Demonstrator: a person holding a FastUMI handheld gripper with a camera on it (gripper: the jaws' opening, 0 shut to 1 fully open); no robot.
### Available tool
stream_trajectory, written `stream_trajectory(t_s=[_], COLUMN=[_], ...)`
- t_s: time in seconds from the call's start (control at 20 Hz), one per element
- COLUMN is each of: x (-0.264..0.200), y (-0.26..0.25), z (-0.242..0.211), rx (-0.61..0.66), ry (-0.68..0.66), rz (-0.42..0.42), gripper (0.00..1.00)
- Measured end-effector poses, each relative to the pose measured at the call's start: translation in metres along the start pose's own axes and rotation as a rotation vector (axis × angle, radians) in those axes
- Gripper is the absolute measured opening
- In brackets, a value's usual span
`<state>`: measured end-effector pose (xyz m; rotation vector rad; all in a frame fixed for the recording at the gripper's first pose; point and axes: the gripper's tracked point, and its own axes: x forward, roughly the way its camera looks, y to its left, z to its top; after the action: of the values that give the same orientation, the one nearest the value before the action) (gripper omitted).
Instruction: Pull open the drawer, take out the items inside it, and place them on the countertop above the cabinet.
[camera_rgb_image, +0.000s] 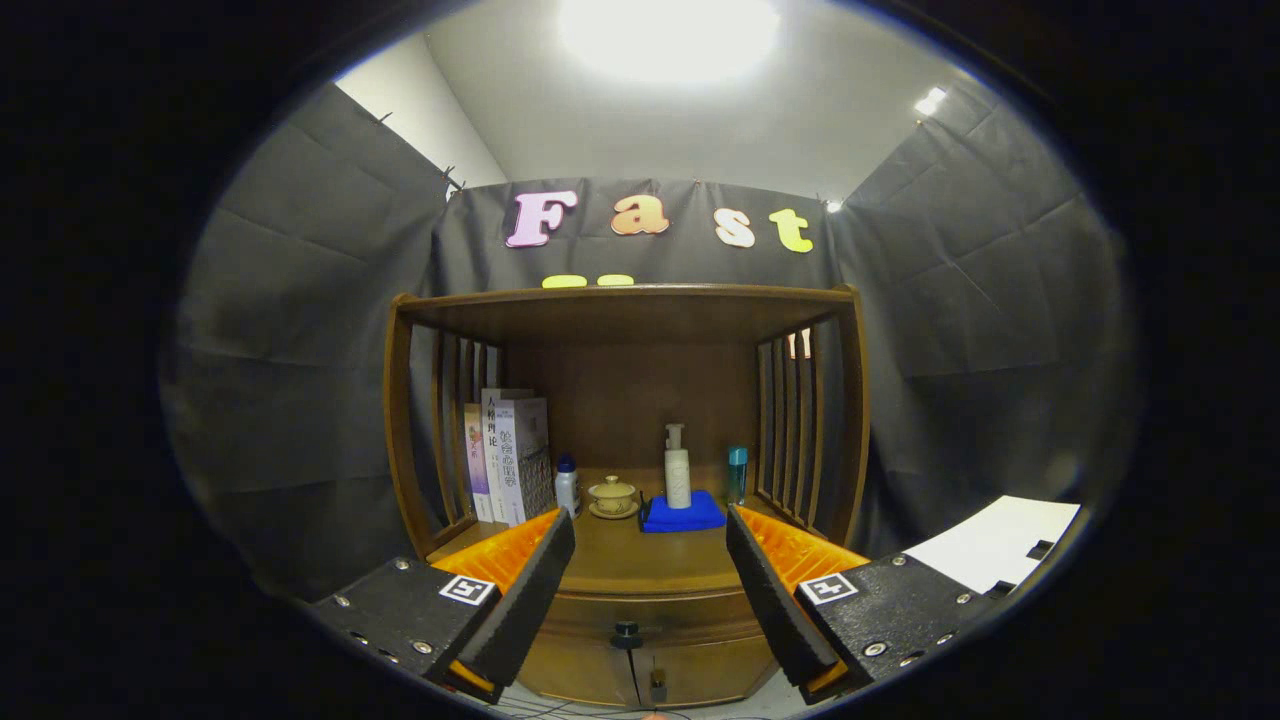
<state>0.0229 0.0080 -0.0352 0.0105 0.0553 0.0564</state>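
A wooden cabinet (625, 330) stands straight ahead against the booth's wall. Its drawer (650, 618) is closed, with a small dark knob (627, 630) at the front, low between my fingers. The countertop (640, 562) above the drawer runs between and beyond the fingertips. My gripper (650, 535) is open, with nothing between the fingers, and hangs a short way in front of the cabinet. The drawer's inside is hidden.
On the countertop stand books (510, 455) at the left, a small white bottle (567, 486), a lidded cup on a saucer (613, 496), a pump bottle (677, 470) on a blue cloth (683, 514), and a teal bottle (737, 474). Slatted side rails flank it. A white sheet (1000, 545) lies at the right.
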Motion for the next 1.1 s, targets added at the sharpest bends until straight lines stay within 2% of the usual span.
stream_trajectory(t_s=[0.35,0.7,0.95,1.1], x=[0.025,0.047,0.057,0.056], y=[0.007,0.02,0.041,0.037], z=[-0.052,-0.116,-0.154,-0.186], rx=[0.022,-0.092,-0.086,-0.016], ry=[0.081,0.186,0.163,0.169], rz=[0.024,0.046,0.119,0.092], gripper=[0.95,0.95,0.95,0.95])
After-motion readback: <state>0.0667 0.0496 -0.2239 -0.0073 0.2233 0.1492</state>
